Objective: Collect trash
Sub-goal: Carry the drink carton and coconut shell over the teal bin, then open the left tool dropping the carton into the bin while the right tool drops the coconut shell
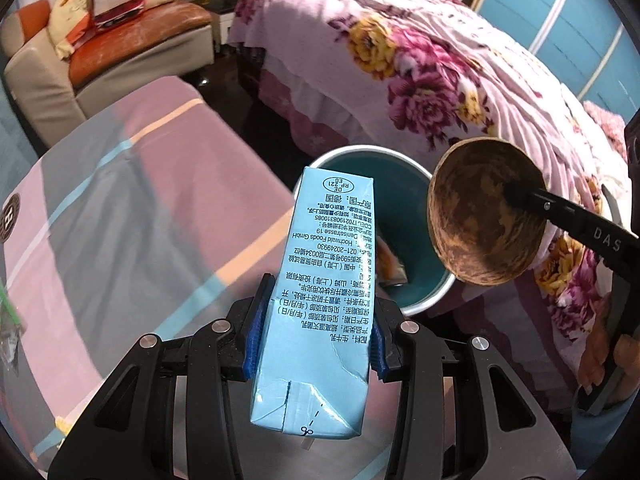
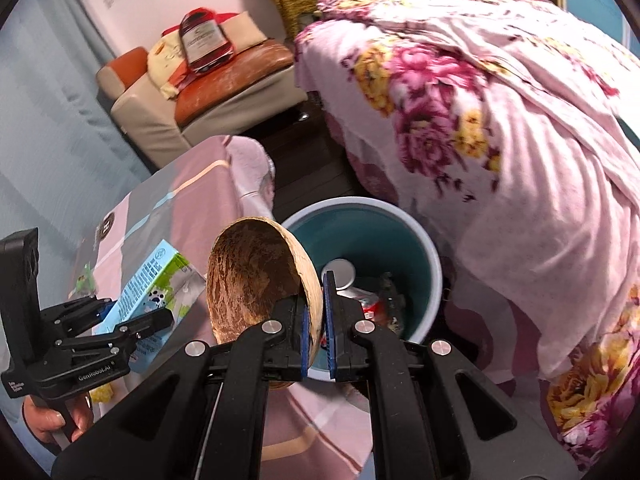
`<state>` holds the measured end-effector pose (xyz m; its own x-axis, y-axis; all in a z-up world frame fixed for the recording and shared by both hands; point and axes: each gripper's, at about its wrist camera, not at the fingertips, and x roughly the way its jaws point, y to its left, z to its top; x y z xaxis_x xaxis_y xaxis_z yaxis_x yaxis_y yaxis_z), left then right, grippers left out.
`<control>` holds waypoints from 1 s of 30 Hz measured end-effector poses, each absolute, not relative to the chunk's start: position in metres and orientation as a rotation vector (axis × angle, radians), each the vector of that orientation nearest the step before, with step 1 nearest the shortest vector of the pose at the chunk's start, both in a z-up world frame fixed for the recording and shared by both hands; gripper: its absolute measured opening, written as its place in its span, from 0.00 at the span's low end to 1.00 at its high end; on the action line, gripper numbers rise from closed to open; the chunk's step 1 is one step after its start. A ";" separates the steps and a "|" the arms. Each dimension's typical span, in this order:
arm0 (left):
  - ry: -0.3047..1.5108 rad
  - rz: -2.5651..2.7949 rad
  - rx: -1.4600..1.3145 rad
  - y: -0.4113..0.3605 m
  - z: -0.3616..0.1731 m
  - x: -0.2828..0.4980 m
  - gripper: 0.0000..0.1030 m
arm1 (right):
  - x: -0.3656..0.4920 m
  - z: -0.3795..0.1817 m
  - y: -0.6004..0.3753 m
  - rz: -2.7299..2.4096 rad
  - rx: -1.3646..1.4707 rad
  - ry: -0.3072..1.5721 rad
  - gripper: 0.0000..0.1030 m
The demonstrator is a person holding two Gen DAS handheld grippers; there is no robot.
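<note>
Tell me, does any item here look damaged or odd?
Yes. The carton in the left tool is dented and creased near its lower end. The shell in the right tool looks worn but whole.

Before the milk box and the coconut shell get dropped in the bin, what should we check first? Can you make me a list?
1. Left gripper has the blue milk carton tight between its pads: ok.
2. Right gripper pinches the rim of the coconut shell: ok.
3. Trash bin is open, no lid on: ok.
4. Room left in the bin: ok, only a can and some scraps at the bottom.
5. Carton is right above the bin's opening: cannot tell; it looks in line from the left wrist view only.
6. Shell is right above the opening: cannot tell.
</note>
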<state>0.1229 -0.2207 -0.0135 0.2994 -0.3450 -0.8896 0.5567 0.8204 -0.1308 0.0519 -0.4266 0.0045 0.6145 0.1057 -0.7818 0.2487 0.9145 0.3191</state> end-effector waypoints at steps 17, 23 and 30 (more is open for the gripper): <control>1.173 -0.673 0.274 -0.289 -0.049 0.135 0.41 | 0.049 -0.010 -0.482 -0.177 0.477 0.926 0.06; 1.176 -0.682 0.271 -0.297 -0.056 0.139 0.41 | 0.055 -0.014 -0.488 -0.189 0.476 0.937 0.07; 1.167 -0.682 0.256 -0.296 -0.055 0.143 0.60 | 0.060 -0.018 -0.486 -0.190 0.470 0.950 0.07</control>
<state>0.1426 -0.2965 -0.0552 0.2214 -0.3592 -0.9066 0.6133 0.7741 -0.1569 0.0602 -0.4864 -0.0179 0.5743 0.0470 -0.8173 0.3579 0.8835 0.3023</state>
